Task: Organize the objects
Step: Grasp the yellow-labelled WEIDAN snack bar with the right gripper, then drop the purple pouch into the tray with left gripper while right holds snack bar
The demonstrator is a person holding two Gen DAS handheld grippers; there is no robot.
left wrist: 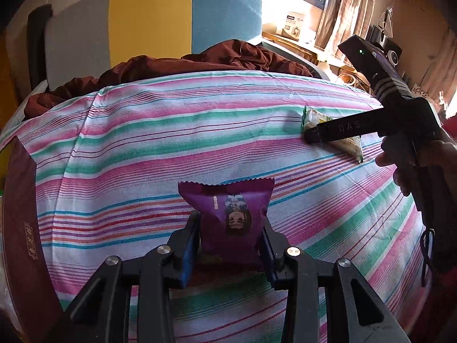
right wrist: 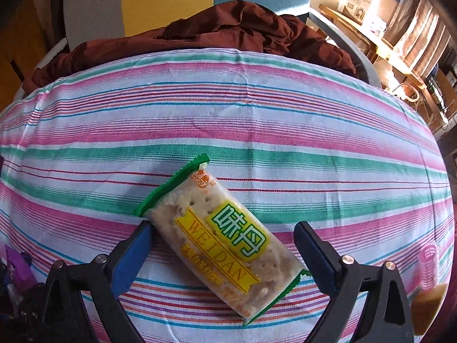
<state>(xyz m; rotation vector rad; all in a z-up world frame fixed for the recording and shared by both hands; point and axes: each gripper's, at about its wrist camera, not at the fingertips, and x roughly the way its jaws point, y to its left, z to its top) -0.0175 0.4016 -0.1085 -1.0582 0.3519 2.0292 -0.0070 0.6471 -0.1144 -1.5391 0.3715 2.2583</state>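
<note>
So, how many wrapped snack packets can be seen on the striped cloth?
2. The purple packet is clamped between the left gripper's fingers. The green-edged cracker packet lies flat between the right gripper's open fingers. More may be hidden outside the views.

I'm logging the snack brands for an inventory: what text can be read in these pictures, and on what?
"WEIDAN": yellow banner on the cracker packet.
"味丹": green characters on the same packet.
"DAS": side of the right gripper, faint.
Small orange line under the banner: blurred.
Print on the purple packet: upside down, unreadable.
Cardboard box by the window: too small.
</note>
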